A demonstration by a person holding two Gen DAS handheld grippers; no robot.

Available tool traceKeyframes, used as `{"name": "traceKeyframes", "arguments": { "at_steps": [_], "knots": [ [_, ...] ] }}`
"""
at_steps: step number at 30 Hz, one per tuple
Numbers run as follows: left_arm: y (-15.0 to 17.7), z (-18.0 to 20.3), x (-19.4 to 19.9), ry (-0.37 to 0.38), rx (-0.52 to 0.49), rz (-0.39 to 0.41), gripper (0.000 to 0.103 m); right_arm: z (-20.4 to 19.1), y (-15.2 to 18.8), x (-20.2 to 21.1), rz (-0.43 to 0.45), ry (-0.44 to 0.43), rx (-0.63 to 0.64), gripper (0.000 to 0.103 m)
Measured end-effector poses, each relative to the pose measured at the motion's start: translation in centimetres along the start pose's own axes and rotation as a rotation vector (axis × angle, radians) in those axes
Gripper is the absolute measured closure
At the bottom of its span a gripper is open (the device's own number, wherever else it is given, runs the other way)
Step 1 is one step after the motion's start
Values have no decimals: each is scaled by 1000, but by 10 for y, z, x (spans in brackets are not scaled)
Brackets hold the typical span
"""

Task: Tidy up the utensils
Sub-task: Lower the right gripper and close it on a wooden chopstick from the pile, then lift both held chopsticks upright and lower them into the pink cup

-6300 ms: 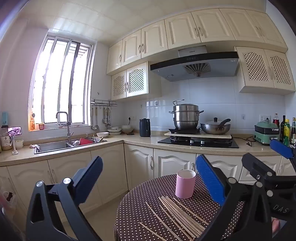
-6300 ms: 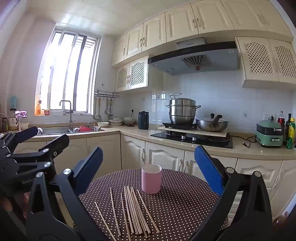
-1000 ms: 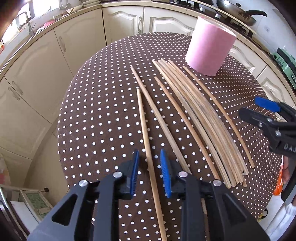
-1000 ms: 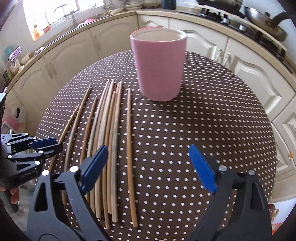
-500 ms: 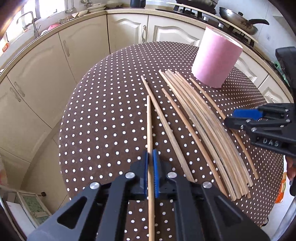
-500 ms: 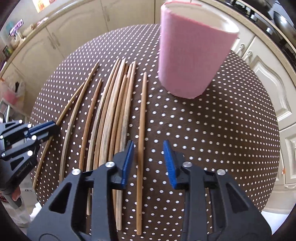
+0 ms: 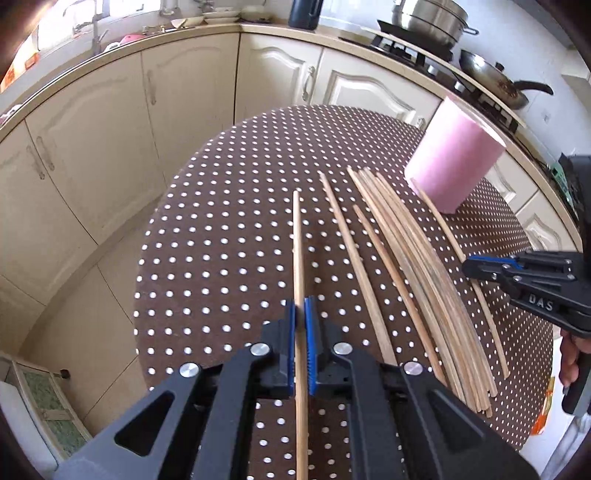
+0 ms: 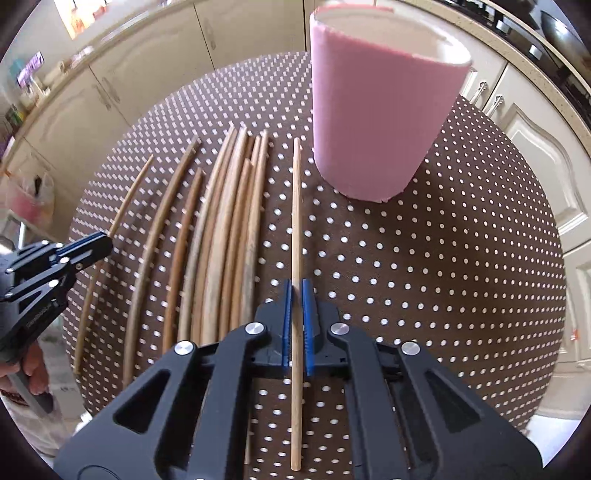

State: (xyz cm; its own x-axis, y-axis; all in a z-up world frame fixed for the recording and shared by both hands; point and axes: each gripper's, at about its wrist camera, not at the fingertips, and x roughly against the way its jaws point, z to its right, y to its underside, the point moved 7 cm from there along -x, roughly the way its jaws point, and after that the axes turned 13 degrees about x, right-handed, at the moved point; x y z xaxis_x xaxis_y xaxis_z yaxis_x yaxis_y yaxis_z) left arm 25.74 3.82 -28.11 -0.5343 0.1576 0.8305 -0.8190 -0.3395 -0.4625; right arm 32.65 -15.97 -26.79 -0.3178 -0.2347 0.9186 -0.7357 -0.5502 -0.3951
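Several wooden chopsticks (image 7: 410, 258) lie side by side on a round brown table with white dots (image 7: 221, 258). A pink cup (image 7: 452, 168) stands upright at their far end; it also shows in the right wrist view (image 8: 373, 110). My left gripper (image 7: 302, 314) is shut on the leftmost chopstick (image 7: 297, 236). My right gripper (image 8: 295, 291) is shut on the rightmost chopstick (image 8: 295, 206), next to the cup. The other chopsticks (image 8: 221, 229) lie to its left. Each gripper shows in the other's view: the right gripper (image 7: 480, 266), the left gripper (image 8: 101, 242).
Cream kitchen cabinets (image 7: 147, 110) and a counter curve around the far side of the table. A stove with a pot (image 7: 428, 14) and a pan (image 7: 495, 79) is at the back right. The floor (image 7: 92, 332) lies left of the table.
Both grippers came down from above the table to the chopsticks. The left shut on the leftmost chopstick half a second ago. The right has just shut on the rightmost one.
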Motion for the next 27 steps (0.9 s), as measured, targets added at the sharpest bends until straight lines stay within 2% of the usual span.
{"name": "traceKeyframes", "arguments": {
  "at_steps": [5, 15, 20, 27],
  "knots": [
    [-24, 14, 24, 96, 1, 79, 98, -3, -4, 30, 128, -37, -30, 97],
    [-64, 92, 70, 336, -105, 219, 97, 25, -15, 93, 362, -93, -63, 97],
    [-86, 134, 79, 408, -131, 306, 97, 7, -33, 129, 490, -103, -116, 97],
    [-119, 180, 93, 535, -127, 443, 97, 33, -55, 166, 665, -108, -197, 97]
  ]
}}
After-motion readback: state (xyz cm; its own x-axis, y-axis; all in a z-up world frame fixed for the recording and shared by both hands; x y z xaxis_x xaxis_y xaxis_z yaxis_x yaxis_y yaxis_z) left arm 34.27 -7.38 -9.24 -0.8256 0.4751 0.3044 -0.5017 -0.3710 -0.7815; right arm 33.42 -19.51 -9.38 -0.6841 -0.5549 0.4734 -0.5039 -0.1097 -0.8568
